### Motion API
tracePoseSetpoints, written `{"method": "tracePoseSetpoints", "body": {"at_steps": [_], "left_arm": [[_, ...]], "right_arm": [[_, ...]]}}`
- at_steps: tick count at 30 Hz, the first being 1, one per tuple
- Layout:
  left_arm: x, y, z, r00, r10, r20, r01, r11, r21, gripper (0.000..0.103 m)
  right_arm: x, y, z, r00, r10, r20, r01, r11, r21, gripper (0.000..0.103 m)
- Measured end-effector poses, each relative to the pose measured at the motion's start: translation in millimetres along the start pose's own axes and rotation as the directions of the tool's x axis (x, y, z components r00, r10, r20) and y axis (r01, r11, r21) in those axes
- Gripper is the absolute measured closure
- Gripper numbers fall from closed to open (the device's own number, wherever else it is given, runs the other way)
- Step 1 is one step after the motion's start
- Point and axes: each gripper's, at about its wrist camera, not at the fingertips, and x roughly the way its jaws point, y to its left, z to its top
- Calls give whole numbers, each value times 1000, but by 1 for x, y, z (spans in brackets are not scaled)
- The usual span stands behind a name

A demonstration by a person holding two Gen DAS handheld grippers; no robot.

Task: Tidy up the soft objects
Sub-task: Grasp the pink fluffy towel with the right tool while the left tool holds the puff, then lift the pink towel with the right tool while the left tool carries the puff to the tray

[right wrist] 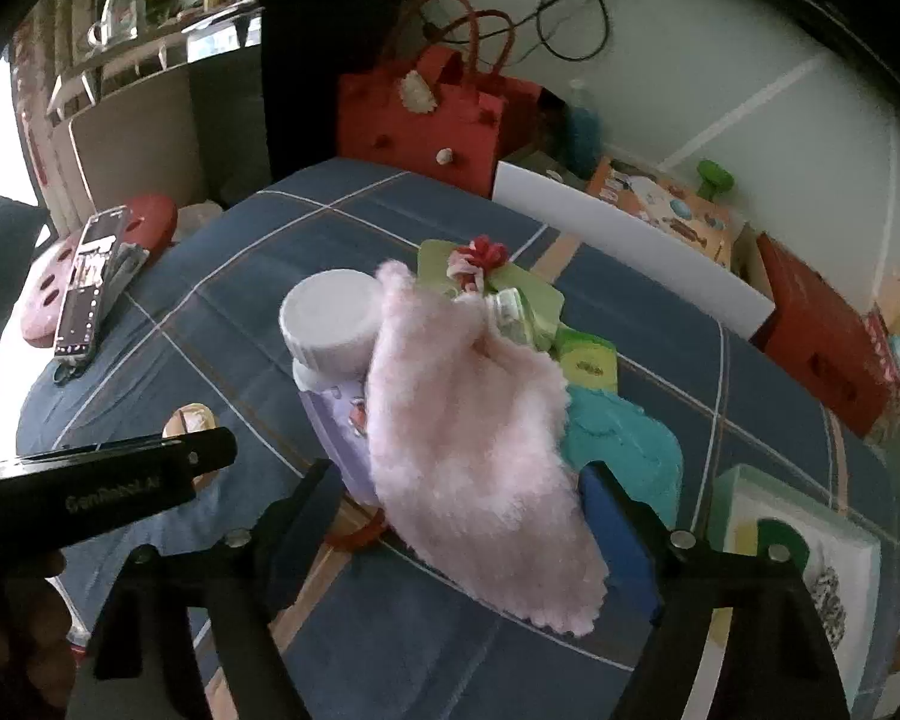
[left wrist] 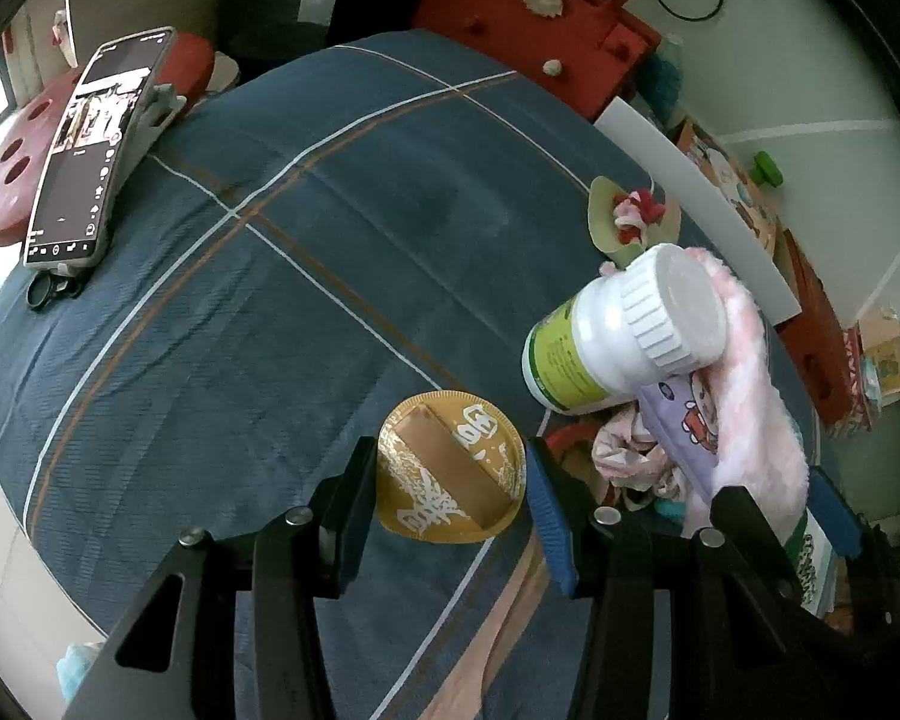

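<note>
On the blue checked cloth (left wrist: 306, 276), a round gold pad (left wrist: 449, 468) lies between the jaws of my open left gripper (left wrist: 444, 498). A pile at the right holds a white bottle (left wrist: 624, 330), a fluffy pink cloth (left wrist: 750, 396), a purple printed cloth (left wrist: 681, 426) and a crumpled floral cloth (left wrist: 621, 450). In the right wrist view my right gripper (right wrist: 462, 516) is open around the pink cloth (right wrist: 468, 438), which drapes over the purple cloth (right wrist: 336, 420) and the bottle (right wrist: 330, 312). A teal cloth (right wrist: 624, 438) lies behind it.
A phone on a stand (left wrist: 90, 150) sits at the far left by a red stool (left wrist: 6, 180). A red bag (left wrist: 528, 18), a white board (left wrist: 690, 204) and boxes line the far and right edges. A green flower ornament (left wrist: 630, 216) and a white box (right wrist: 804, 546) lie on the cloth.
</note>
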Motion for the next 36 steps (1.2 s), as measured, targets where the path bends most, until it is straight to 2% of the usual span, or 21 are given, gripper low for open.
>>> {"method": "tracePoseSetpoints", "body": {"at_steps": [13, 16, 18, 26, 36], "left_arm": [[-2, -1, 5, 999, -37, 19, 37, 999, -2, 53], [-3, 0, 6, 999, -40, 24, 40, 999, -5, 53], [-3, 0, 6, 999, -40, 23, 41, 999, -7, 53], [-6, 1, 6, 999, -47, 28, 47, 999, -4, 53], [-13, 0, 5, 998, -45, 48, 45, 999, 0, 53]], "right_arm": [[21, 17, 9, 996, -91, -18, 89, 992, -85, 41], [21, 14, 11, 995, -96, -14, 94, 992, -80, 50], [20, 12, 12, 996, -88, -12, 87, 994, -70, 61], [16, 0, 13, 999, -54, -4, 54, 998, -18, 84], [0, -15, 17, 999, -24, 48, 22, 999, 40, 91]]}}
